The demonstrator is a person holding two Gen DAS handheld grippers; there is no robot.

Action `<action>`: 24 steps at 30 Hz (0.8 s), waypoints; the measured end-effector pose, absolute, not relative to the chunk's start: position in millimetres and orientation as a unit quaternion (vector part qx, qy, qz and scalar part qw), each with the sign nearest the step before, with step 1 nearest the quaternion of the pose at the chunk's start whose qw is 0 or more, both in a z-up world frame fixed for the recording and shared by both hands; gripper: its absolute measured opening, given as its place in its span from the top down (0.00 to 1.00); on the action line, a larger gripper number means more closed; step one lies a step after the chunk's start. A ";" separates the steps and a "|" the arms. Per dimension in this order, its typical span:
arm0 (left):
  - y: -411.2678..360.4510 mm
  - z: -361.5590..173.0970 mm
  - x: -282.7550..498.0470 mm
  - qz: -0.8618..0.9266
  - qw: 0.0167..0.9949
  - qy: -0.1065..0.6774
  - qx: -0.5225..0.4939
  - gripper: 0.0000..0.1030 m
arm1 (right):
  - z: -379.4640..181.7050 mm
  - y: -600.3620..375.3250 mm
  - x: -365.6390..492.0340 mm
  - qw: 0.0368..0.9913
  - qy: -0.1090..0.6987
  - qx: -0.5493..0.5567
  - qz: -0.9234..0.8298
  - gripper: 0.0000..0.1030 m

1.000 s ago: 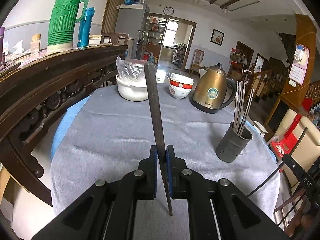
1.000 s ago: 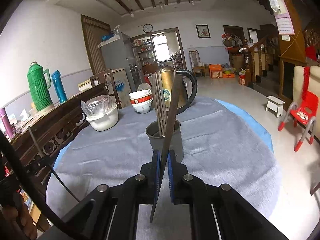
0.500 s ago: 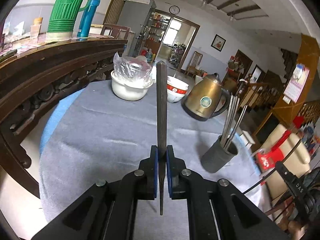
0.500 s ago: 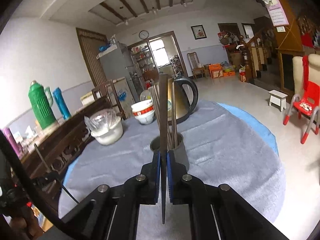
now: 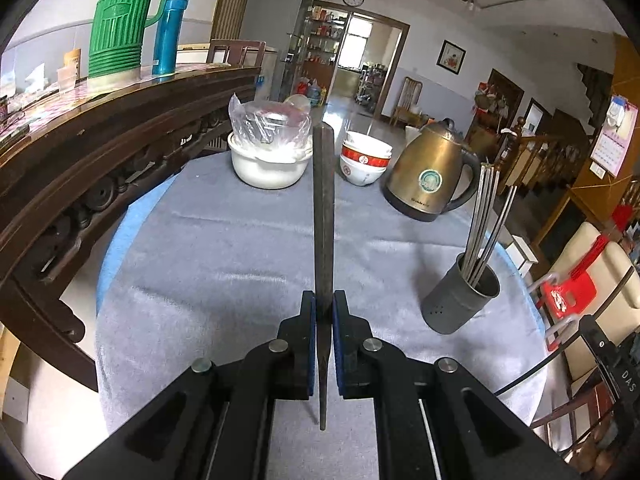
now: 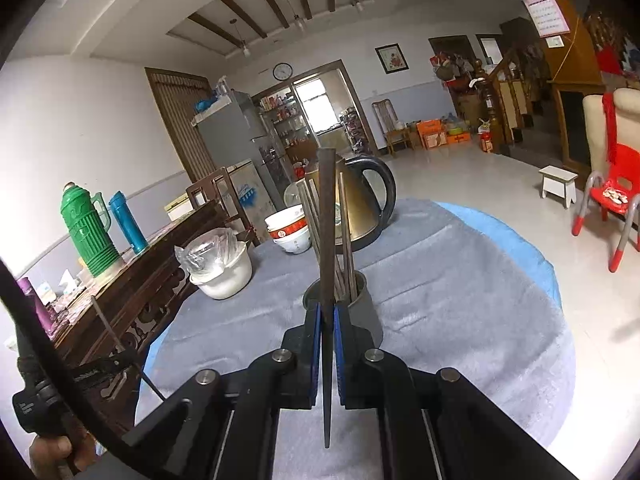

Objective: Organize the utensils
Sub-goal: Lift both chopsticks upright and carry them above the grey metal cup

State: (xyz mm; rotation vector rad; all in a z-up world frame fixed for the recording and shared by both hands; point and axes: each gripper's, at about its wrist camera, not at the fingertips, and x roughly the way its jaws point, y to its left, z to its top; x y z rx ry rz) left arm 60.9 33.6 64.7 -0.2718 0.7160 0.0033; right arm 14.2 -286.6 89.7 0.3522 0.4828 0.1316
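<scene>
Each gripper is clenched on one dark chopstick. The left gripper (image 5: 323,308) pinches its chopstick (image 5: 322,216) low on the shaft, with a short tapered end hanging below the pads and the long blunt end standing up toward the bowls. The right gripper (image 6: 327,320) holds the other chopstick (image 6: 326,232) the same way, directly in front of the holder (image 6: 362,312).

From the left view the holder (image 5: 460,300) sits to the right of the held stick, near the table's edge, in front of the kettle (image 5: 428,172). It already carries a bundle of thin metal sticks (image 5: 484,220) leaning out of its mouth.

Both held sticks stand nearly upright, long axis vertical, thin tip down. They look stiff, light and smooth, so a narrow pinch may let them pivot or slip; gripping nearer mid-length would likely steady them. Dropping them tip-first into the holder seems simplest.
</scene>
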 end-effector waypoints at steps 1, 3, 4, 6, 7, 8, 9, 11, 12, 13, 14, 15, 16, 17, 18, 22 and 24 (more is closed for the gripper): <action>33.4 64.7 61.3 0.003 0.927 0.351 -0.130 0.92 | 88.7 -287.4 14.1 0.953 0.239 0.174 0.065 0.93; 33.3 64.7 61.7 0.006 0.927 0.352 -0.127 0.92 | 89.2 -287.9 13.9 0.953 0.240 0.175 0.067 0.93; 33.4 64.7 61.7 0.006 0.927 0.353 -0.127 0.92 | 89.3 -288.5 13.7 0.952 0.241 0.176 0.067 0.93; 33.5 64.4 61.7 0.009 0.927 0.355 -0.123 0.92 | 89.3 -289.1 13.3 0.951 0.243 0.177 0.069 0.93; 33.5 64.1 61.6 0.009 0.927 0.355 -0.123 0.92 | 88.9 -288.2 14.3 0.951 0.243 0.178 0.069 0.93; 33.3 63.8 61.4 0.008 0.926 0.356 -0.123 0.92 | 88.8 -287.5 14.6 0.951 0.244 0.178 0.070 0.93; 33.2 63.8 61.3 0.008 0.926 0.356 -0.121 0.92 | 88.9 -287.4 14.4 0.951 0.244 0.178 0.070 0.93; 33.1 63.7 61.2 0.008 0.926 0.356 -0.122 0.92 | 88.5 -287.0 14.7 0.951 0.245 0.177 0.071 0.93; 32.8 63.7 61.2 0.008 0.926 0.357 -0.121 0.92 | 88.4 -286.8 14.6 0.950 0.245 0.177 0.072 0.93; 32.8 63.7 61.2 0.009 0.927 0.356 -0.120 0.92 | 88.6 -285.8 15.2 0.950 0.245 0.177 0.072 0.93; 32.8 63.3 61.2 0.008 0.926 0.357 -0.120 0.92 | 88.5 -285.8 15.3 0.950 0.245 0.177 0.072 0.93; 32.9 63.0 61.2 0.008 0.926 0.357 -0.121 0.92 | 88.2 -285.8 15.8 0.950 0.246 0.178 0.072 0.93; 32.9 62.5 61.0 0.008 0.926 0.358 -0.120 0.92 | 88.4 -285.7 15.4 0.950 0.246 0.177 0.072 0.93; 32.9 62.4 60.9 0.008 0.926 0.357 -0.120 0.92 | 88.4 -285.8 15.4 0.950 0.245 0.177 0.072 0.93; 33.2 62.5 60.7 0.008 0.926 0.357 -0.122 0.92 | 88.3 -286.0 15.3 0.950 0.246 0.178 0.072 0.93; 34.6 64.4 61.8 0.001 0.926 0.353 -0.133 0.92 | 89.5 -286.2 15.8 0.950 0.244 0.178 0.071 0.93; 35.4 66.5 63.1 -0.005 0.926 0.351 -0.142 0.92 | 91.3 -287.4 15.5 0.951 0.242 0.180 0.069 0.93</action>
